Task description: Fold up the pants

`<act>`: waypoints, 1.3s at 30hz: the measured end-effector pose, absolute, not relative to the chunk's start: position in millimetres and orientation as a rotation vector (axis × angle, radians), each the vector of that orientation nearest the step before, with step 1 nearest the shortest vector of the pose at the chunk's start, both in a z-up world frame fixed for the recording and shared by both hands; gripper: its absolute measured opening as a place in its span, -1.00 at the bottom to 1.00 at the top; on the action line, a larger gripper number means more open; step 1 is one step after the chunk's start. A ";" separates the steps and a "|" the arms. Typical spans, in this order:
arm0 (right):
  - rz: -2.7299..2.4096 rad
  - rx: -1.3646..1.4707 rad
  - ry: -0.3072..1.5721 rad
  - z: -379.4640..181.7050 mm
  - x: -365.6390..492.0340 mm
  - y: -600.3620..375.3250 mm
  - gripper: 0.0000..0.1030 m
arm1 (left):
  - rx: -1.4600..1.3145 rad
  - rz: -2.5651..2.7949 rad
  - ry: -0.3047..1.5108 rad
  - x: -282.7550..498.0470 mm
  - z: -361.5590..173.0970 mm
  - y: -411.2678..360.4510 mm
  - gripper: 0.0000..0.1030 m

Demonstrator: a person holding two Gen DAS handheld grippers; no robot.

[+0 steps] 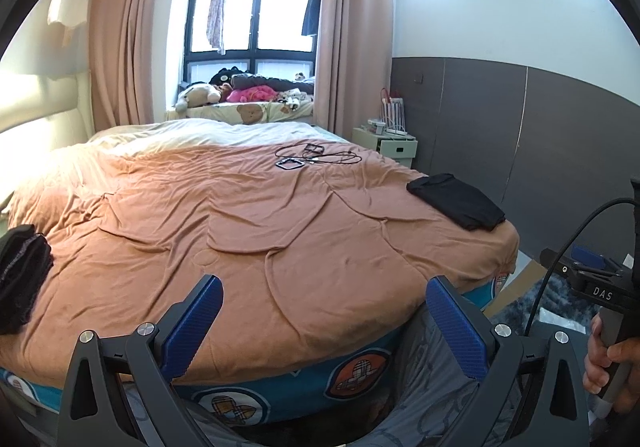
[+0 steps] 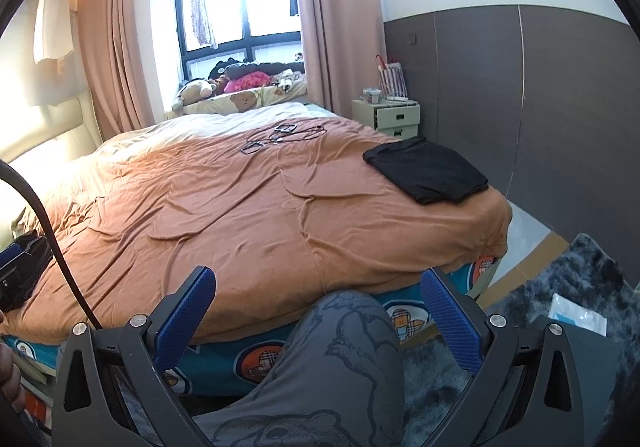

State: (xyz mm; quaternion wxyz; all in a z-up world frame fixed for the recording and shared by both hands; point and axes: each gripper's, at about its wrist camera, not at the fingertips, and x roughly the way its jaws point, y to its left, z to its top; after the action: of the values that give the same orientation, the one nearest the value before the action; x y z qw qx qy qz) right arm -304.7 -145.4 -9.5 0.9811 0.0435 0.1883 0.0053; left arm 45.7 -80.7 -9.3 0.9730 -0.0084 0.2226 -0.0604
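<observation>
A folded black garment (image 1: pixel 456 205) (image 2: pixel 426 171) lies flat near the right corner of the bed, on the brown cover (image 1: pixel 248 215) (image 2: pixel 224 207). A crumpled pile of dark clothing (image 1: pixel 22 275) (image 2: pixel 24 271) sits at the bed's left edge. My left gripper (image 1: pixel 324 323) hangs open at the foot of the bed, nothing between its blue pads. My right gripper (image 2: pixel 318 319) is open too, held over the person's knee in grey printed trousers (image 2: pixel 344 359). Both grippers are well short of either garment.
Black cables and small frames (image 1: pixel 316 159) (image 2: pixel 280 137) lie on the far part of the bed. A pale nightstand (image 1: pixel 388 145) (image 2: pixel 388 117) stands at the back right by the grey wall. A grey shaggy rug (image 2: pixel 560 311) and cardboard cover the floor on the right.
</observation>
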 end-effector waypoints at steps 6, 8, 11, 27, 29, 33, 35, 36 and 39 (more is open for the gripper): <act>0.017 0.098 0.368 -4.1 -312.1 -143.8 0.99 | -0.009 -0.119 0.456 44.9 -9.8 -80.5 0.99; 0.024 0.104 0.369 -4.2 -312.7 -143.4 0.99 | -0.006 -0.117 0.456 44.1 -10.2 -80.6 0.99; 0.027 0.086 0.371 -3.3 -315.7 -139.3 0.99 | -0.008 -0.122 0.457 43.5 -9.6 -80.6 0.99; 0.029 0.086 0.381 -0.4 -314.8 -143.6 0.99 | -0.020 -0.130 0.453 39.8 -7.0 -77.5 0.99; 0.027 0.087 0.385 -1.5 -314.0 -143.6 0.99 | -0.020 -0.129 0.452 39.7 -6.9 -77.1 0.99; 0.032 0.088 0.388 -1.1 -313.0 -143.2 0.99 | -0.019 -0.132 0.454 39.5 -7.0 -76.8 0.99; 0.031 0.087 0.388 -0.7 -313.9 -140.9 0.99 | -0.020 -0.129 0.453 39.6 -6.6 -76.5 0.99; 0.032 0.086 0.388 -0.4 -313.8 -140.8 0.99 | -0.022 -0.128 0.453 39.2 -6.7 -76.7 0.99; 0.032 0.084 0.390 -0.6 -313.2 -139.8 0.99 | -0.024 -0.127 0.452 38.6 -6.5 -76.3 0.99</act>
State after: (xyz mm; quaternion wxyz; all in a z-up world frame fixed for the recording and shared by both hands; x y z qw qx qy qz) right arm -313.2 -139.8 -0.6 0.9800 0.0417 0.1937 0.0159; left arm 38.6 -76.3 -6.5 0.9725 -0.0120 0.2239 -0.0631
